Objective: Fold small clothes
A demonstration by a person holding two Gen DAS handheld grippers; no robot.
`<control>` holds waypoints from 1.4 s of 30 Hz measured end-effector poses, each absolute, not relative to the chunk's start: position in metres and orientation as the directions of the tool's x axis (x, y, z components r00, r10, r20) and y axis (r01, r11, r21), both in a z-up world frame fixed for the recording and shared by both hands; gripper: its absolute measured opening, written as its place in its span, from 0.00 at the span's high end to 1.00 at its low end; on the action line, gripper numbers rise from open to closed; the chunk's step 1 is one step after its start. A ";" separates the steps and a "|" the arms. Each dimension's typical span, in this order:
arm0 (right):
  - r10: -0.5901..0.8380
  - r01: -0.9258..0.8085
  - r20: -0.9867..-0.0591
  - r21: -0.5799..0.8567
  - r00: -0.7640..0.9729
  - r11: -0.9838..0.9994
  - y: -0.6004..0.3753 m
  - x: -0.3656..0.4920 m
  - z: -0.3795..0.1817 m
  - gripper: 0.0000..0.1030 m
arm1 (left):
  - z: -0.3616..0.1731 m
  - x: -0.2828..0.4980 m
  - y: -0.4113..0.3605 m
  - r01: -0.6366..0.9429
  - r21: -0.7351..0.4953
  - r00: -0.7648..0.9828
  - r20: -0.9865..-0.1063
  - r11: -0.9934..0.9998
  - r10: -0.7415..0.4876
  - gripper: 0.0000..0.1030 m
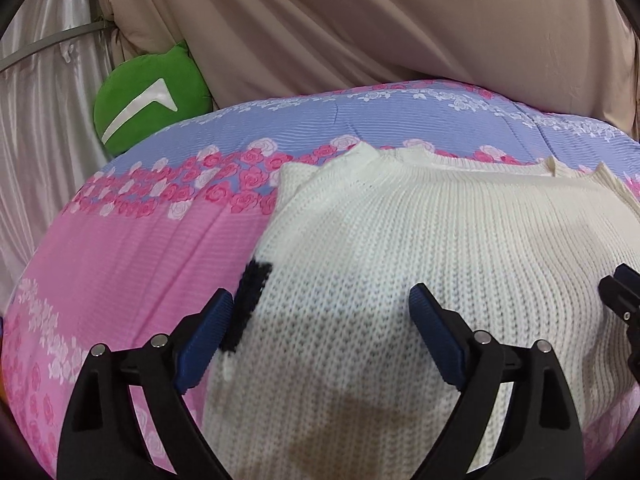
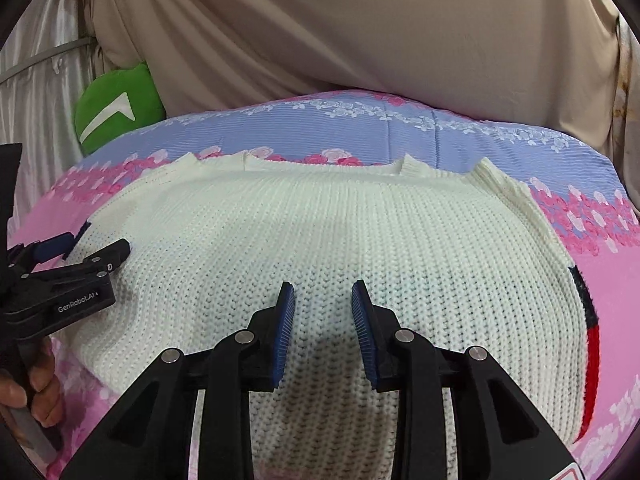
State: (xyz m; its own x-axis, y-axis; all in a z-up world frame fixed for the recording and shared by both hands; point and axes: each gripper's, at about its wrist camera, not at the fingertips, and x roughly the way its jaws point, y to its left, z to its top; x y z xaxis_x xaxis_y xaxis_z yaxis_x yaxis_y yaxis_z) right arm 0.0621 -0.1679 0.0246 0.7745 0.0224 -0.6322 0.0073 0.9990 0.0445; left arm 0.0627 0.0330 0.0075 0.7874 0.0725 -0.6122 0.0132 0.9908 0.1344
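A white knit sweater (image 1: 420, 248) lies flat on the bed, neck at the far side; it also fills the right wrist view (image 2: 320, 232). It has a black patch (image 1: 250, 304) at its left edge and a black and red stripe (image 2: 588, 352) at its right edge. My left gripper (image 1: 320, 296) is open wide, low over the sweater's left part, its left finger beside the black patch; it also shows in the right wrist view (image 2: 86, 246). My right gripper (image 2: 323, 292) is open with a narrow gap, just above the sweater's middle, holding nothing. Its tip shows in the left wrist view (image 1: 620, 292).
The bed has a pink and blue rose-patterned cover (image 1: 140, 248). A green cushion (image 1: 148, 96) sits at the far left corner. A beige drape (image 1: 380, 24) hangs behind the bed and a shiny white curtain (image 1: 44, 128) on the left.
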 end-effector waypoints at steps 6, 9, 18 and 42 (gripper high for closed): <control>0.002 0.029 -0.618 0.040 0.786 0.999 -0.168 0.057 0.021 0.69 | 0.004 0.055 0.031 0.012 0.159 0.795 -0.601 0.987 0.087 0.15; 0.050 0.016 -0.616 0.102 0.786 0.995 -0.167 0.049 0.023 0.66 | 0.003 0.052 0.033 0.015 0.150 0.793 -0.604 0.989 0.080 0.14; 0.061 0.017 -0.614 0.120 0.787 0.993 -0.159 0.043 0.034 0.64 | 0.013 0.024 0.062 0.006 0.024 0.803 -0.596 1.000 0.010 0.14; 0.046 -0.011 -0.652 0.057 0.757 0.998 -0.141 0.085 0.020 0.59 | 0.004 0.086 0.102 0.127 -0.310 0.633 -0.706 0.942 -0.317 0.59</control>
State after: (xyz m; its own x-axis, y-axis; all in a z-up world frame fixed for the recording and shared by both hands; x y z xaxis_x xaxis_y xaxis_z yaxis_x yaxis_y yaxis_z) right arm 0.0849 -0.1405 0.0203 0.7566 0.0460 -0.6522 -0.0113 0.9983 0.0572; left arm 0.0860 0.1017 0.0036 0.6327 -0.3171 -0.7065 0.1267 0.9424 -0.3095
